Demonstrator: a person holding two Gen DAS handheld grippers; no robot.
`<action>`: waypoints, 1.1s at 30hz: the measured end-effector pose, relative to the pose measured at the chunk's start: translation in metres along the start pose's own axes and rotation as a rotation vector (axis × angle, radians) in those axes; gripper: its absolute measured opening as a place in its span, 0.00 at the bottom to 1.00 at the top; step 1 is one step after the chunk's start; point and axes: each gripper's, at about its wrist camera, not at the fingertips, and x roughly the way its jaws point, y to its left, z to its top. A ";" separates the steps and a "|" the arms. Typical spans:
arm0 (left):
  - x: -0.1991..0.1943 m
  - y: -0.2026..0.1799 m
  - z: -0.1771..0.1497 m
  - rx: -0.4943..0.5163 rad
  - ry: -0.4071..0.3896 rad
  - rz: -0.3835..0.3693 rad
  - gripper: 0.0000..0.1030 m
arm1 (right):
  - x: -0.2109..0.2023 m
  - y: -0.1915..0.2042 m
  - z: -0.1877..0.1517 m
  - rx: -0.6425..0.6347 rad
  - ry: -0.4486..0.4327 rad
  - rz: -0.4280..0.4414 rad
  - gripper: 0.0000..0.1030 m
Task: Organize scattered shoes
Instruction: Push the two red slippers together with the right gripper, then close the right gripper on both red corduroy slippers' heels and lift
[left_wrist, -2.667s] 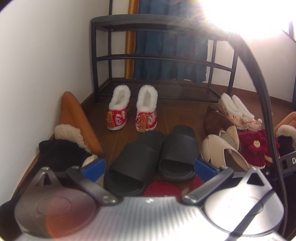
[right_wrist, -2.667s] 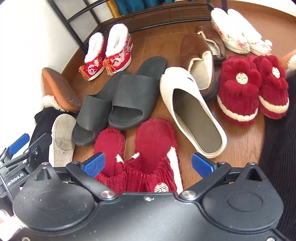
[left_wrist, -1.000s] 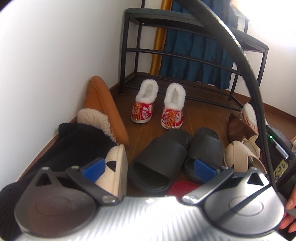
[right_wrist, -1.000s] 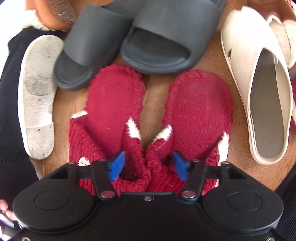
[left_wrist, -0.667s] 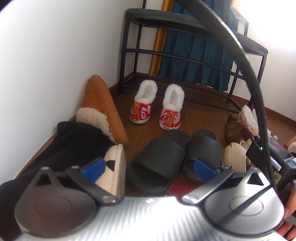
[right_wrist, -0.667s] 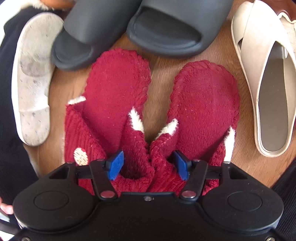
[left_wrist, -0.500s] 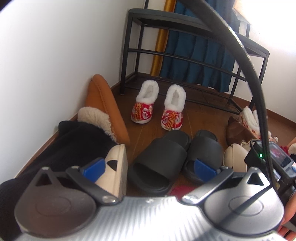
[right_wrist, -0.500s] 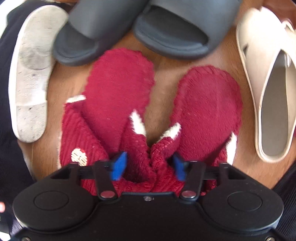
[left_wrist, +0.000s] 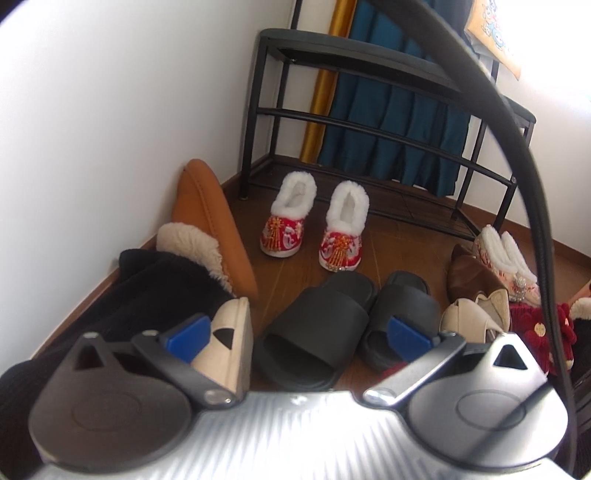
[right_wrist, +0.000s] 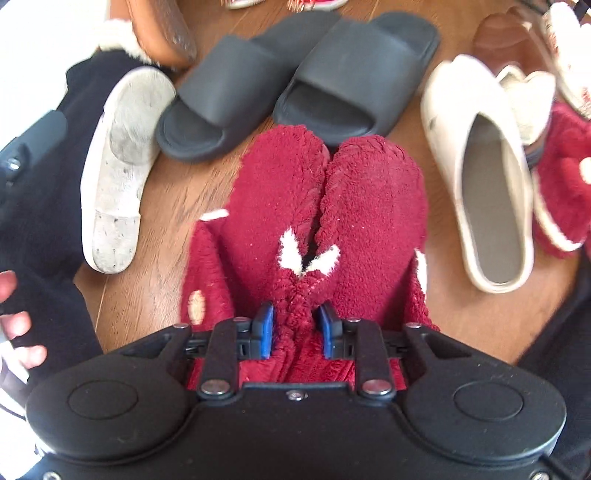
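My right gripper is shut on the inner edges of a pair of red knit slippers, pinching them together sole-side up above the wooden floor. Beyond them lie two black slides, with a cream slipper at the right and another cream slipper on its side at the left. In the left wrist view my left gripper is open and holds nothing, hovering over the black slides. A black metal shoe rack stands empty at the back.
Small red embroidered booties with white fur stand before the rack. An orange fur-lined slipper leans on the white wall at the left. Brown, white-fur and red flower slippers crowd the right. A black cable crosses the left view. Fingers show at lower left.
My right gripper's fingers have shut on the two red slippers, drawing their toes together, and the pair has risen off the floor. The left gripper has barely moved.
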 end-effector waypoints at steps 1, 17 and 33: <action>-0.001 -0.001 0.002 0.005 -0.006 -0.001 1.00 | -0.006 -0.003 0.001 0.003 -0.016 -0.005 0.25; 0.017 -0.028 0.058 0.064 -0.107 -0.022 1.00 | -0.064 -0.043 0.119 0.017 -0.353 -0.118 0.23; 0.100 -0.048 0.119 0.074 -0.150 -0.032 1.00 | -0.035 -0.139 0.255 0.125 -0.321 -0.036 0.37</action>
